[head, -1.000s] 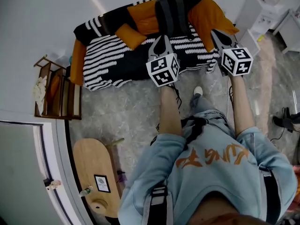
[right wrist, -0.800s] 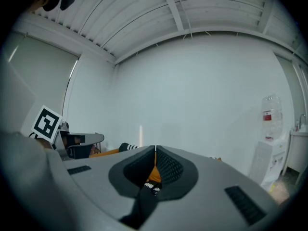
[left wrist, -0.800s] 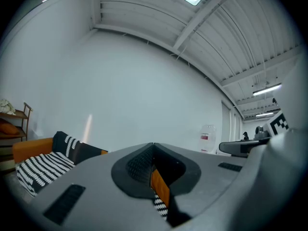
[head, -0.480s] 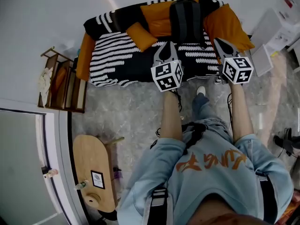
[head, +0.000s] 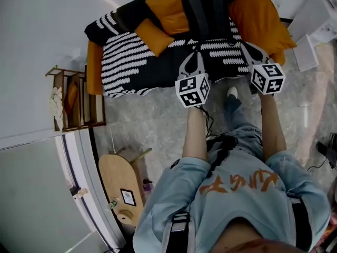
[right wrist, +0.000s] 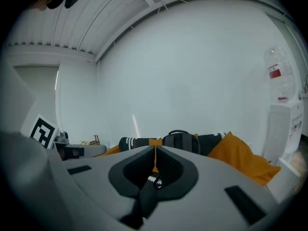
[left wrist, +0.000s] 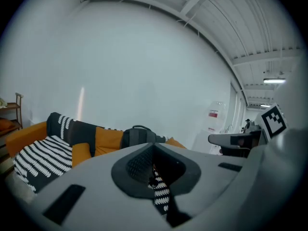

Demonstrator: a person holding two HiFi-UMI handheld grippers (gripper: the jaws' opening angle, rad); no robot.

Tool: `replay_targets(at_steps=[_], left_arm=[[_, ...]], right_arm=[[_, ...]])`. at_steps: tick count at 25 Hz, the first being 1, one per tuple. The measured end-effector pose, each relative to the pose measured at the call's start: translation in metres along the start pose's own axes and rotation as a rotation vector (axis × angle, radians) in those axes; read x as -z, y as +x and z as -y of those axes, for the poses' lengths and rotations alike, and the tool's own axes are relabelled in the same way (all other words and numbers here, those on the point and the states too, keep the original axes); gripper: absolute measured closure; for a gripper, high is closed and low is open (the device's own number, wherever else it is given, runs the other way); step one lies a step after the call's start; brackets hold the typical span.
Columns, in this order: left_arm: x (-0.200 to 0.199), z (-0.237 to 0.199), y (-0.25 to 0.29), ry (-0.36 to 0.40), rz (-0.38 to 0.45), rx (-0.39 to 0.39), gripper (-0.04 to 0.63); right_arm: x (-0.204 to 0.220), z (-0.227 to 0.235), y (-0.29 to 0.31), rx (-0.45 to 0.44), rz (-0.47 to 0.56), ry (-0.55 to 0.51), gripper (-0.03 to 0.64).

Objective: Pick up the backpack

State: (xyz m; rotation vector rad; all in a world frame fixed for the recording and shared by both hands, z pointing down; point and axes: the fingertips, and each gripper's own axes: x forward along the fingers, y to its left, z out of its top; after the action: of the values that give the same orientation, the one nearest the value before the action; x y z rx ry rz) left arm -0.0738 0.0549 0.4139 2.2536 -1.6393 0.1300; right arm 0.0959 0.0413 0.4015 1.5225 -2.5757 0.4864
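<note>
1 backpack (head: 206, 12): dark, upright vs back of 1 sofa (head: 131, 62), top centre of head view, betw 2 big orange cushions (head: 167, 9). 1 small orange pillow (head: 152, 36) lies to its left. 2 tools: left tool (head: 196, 55) & right tool (head: 245, 46), both closed w/ nothing betw jaws, tips over sofa seat, apart from backpack. 1 wooden rack (head: 73, 101) at mid left. Vs 1 s ago: sofa & backpack look bigger & sit higher in frame, backpack top now cut by top edge; tools nearer backpack, jaws unchanged.
</note>
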Motion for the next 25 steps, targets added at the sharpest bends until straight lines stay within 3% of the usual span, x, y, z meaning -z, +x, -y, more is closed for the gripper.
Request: replay_targets(at_steps=[7,11,17,21,25], left_arm=[[-0.01,0.01,0.099,0.017,-0.068,0.004,0.574],[-0.027,0.008,0.149,0.027,-0.086,-0.01,0.574],[-0.058,0.016,0.206,0.051,-0.073,-0.02,0.574],[-0.071,0.018,0.221,-0.012,-0.043,-0.016,0.574],[-0.1,0.015,0.234,-0.011,0.016,-0.017,0.574]], right_arm=[[-0.013,0.108,0.05,0.069,-0.002,0.115,0.588],[-0.038,0.149,0.087,0.065,0.019,0.133,0.588],[-0.071,0.173,0.131,0.0,0.035,0.105,0.588],[-0.071,0.175,0.146,-0.047,0.025,0.111,0.588],[-0.089,0.186,0.156,-0.056,0.054,0.111,0.588]])
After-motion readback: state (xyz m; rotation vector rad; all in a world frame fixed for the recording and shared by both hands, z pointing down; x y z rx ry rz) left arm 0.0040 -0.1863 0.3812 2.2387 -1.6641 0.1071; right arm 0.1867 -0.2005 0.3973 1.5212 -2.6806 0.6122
